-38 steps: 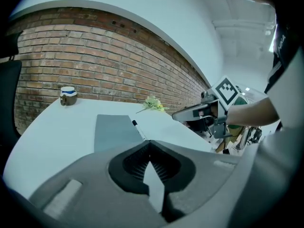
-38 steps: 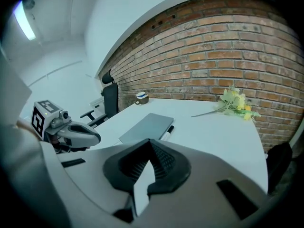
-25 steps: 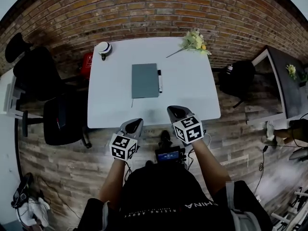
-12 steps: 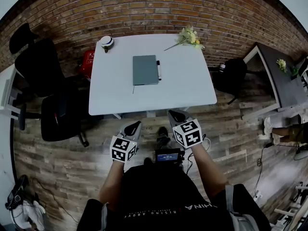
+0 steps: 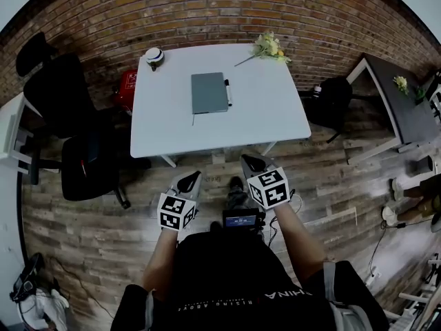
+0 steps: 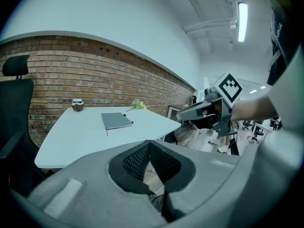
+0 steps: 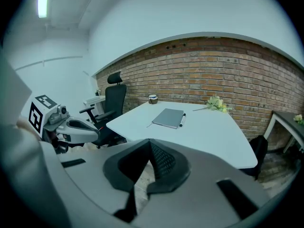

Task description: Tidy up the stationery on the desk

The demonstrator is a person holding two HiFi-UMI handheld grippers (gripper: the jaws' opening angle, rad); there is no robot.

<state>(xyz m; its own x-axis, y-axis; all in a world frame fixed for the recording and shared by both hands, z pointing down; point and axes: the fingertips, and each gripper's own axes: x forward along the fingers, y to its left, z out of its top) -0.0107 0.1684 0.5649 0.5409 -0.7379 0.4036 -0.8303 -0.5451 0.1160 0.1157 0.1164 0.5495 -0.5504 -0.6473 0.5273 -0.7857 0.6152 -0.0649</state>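
Brick wall and wood-plank floor frame a white desk (image 5: 165, 126) standing at my 12 o'clock, well clear of both tools. A grey notebook (image 5: 209, 92) lies closed near the desk's middle, with a pen (image 5: 228, 92) just beside its 3 o'clock edge. A small lidded jar (image 5: 154, 56) sits at the desk's 11 o'clock corner and a sprig of yellow flowers (image 5: 267, 46) at its 1 o'clock corner. I hold the left gripper (image 5: 191, 179) and right gripper (image 5: 252, 161) over the floor, close to my body, both pointed toward the desk. Each one's jaws are pressed together on nothing. Black office chairs (image 5: 58, 92) stand at the desk's 9 o'clock side.
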